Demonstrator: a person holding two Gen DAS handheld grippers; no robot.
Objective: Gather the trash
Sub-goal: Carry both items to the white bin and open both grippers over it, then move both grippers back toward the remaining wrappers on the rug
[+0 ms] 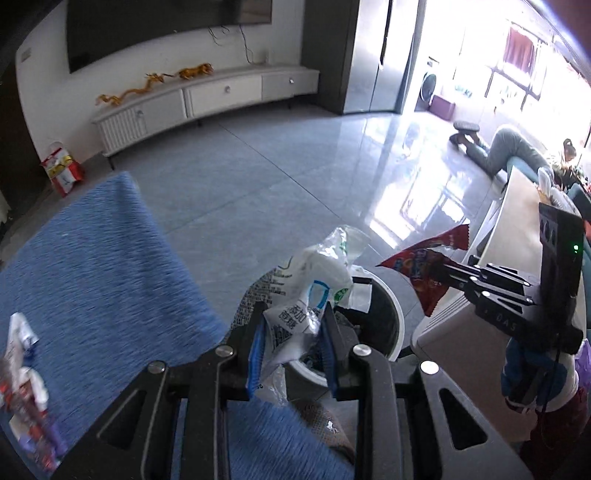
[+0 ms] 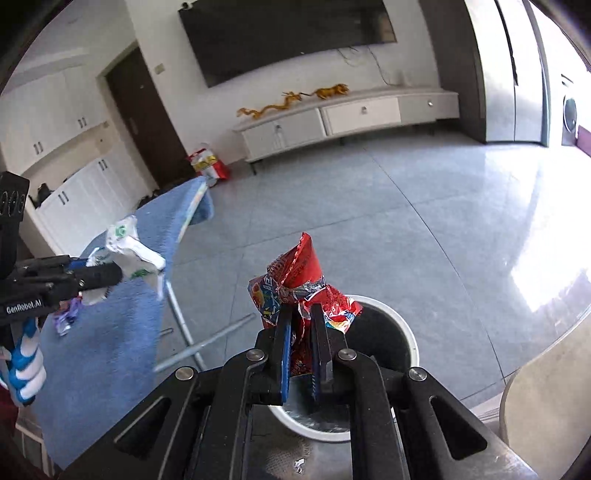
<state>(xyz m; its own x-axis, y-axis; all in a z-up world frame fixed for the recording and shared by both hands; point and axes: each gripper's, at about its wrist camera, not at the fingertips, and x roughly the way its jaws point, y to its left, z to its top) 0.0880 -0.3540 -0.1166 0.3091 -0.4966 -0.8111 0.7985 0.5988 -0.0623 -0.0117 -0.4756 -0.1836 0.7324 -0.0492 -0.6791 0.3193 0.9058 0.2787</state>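
Left gripper (image 1: 293, 332) grips white wrapper (image 1: 306, 299); right gripper (image 2: 304, 332) red wrapper (image 2: 303, 288); above bin (image 2: 406, 332).

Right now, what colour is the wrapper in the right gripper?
Red, with blue and white print. The wrapper shows best in the right wrist view.

A home living room; a wall-mounted television (image 2: 291, 35) fills the upper middle, a long white media cabinet (image 2: 351, 114) sits below it; grey tiled floor (image 2: 424, 206) spreads through the centre.
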